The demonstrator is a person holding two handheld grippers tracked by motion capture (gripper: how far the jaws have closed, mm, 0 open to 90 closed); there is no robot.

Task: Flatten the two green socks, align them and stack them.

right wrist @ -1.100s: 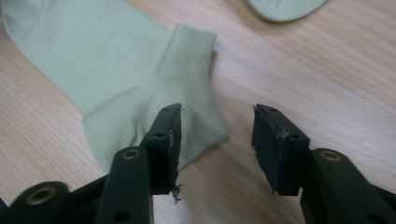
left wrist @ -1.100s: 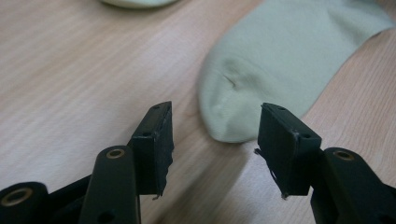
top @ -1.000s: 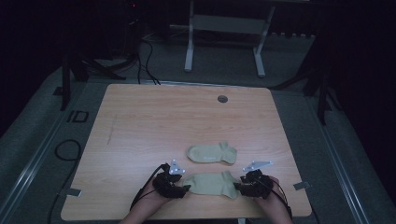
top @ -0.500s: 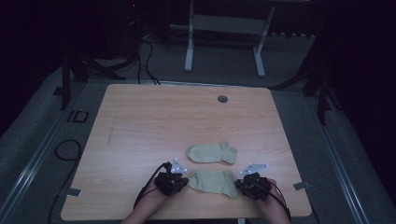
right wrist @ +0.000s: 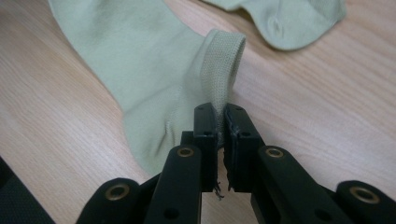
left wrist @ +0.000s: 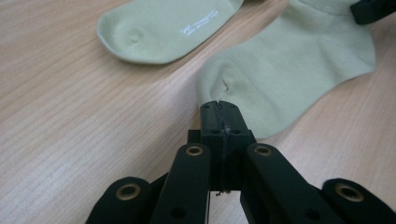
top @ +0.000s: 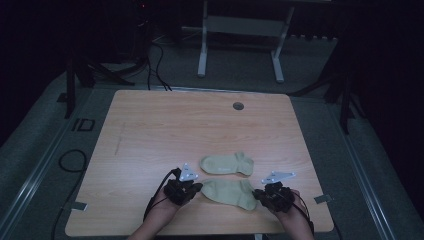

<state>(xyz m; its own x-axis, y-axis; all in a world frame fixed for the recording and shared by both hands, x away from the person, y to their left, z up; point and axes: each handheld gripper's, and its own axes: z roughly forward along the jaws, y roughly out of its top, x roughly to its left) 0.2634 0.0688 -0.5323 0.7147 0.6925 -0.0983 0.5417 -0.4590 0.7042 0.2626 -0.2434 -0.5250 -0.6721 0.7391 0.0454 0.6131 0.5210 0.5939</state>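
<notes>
Two pale green knitted ankle socks lie on the light wooden tabletop [top: 150, 130], near its front edge. The nearer sock [top: 230, 192] lies flat between the two hand-held grippers; the farther sock [top: 227, 163] lies just behind it, apart from both grippers.

Left gripper [top: 192, 189]: positioned at the toe end of the nearer sock [left wrist: 289, 70]. In the left gripper view the jaws have just been closing and now stand together, with the toe edge of the fabric pinched at their tips. The farther sock [left wrist: 163, 30], bearing small white lettering, lies flat on the wood beyond.

Right gripper [top: 261, 194]: positioned at the cuff end of the nearer sock [right wrist: 140, 60]. In the right gripper view the jaws have just been closing and now clamp the ribbed cuff [right wrist: 219, 65], which stands up in a fold between them. A corner of the farther sock [right wrist: 289, 21] is visible above.

Both hands rest low at the table's front edge.
</notes>
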